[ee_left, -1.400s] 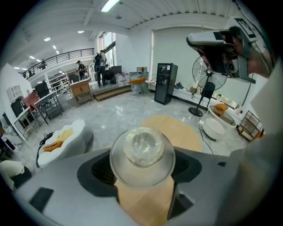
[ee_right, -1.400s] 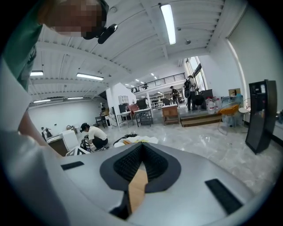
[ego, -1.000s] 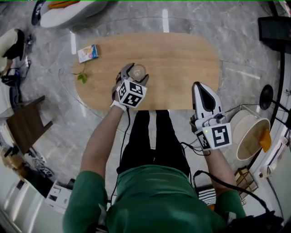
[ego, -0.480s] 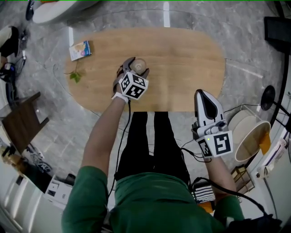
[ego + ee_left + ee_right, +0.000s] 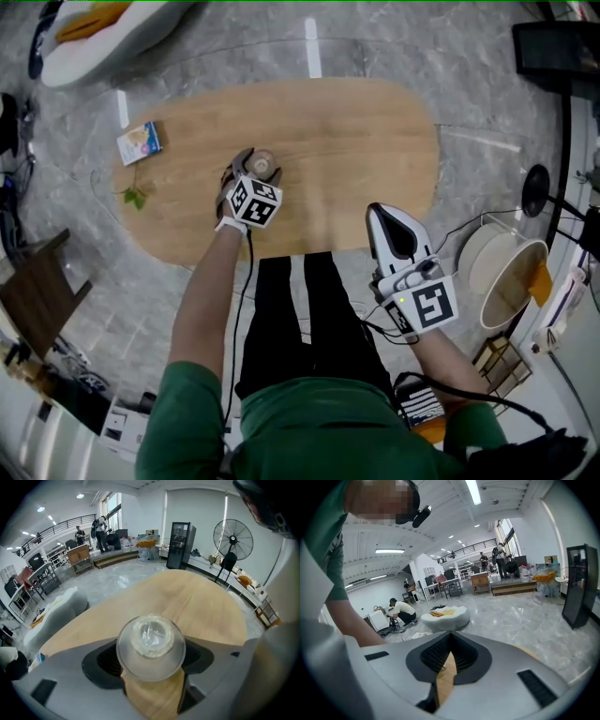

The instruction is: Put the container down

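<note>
Left fingers clasp container, box and leaf well apart on table

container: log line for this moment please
left hand-held gripper: shut on container | container: over table | right hand-held gripper: shut, empty

One oval light-wood desk. Three small things are on or over it: one clear round container near its centre, one pale flat packet with a blue edge at ten o'clock, and one green leafy sprig at nine o'clock. Two white-and-black claws: the left claw and the right claw, at the desk's five o'clock edge. On the floor there is one round cream basket at four o'clock and one white cushioned seat at eleven o'clock. The left gripper view adds one black standing fan and one tall black cabinet.
</note>
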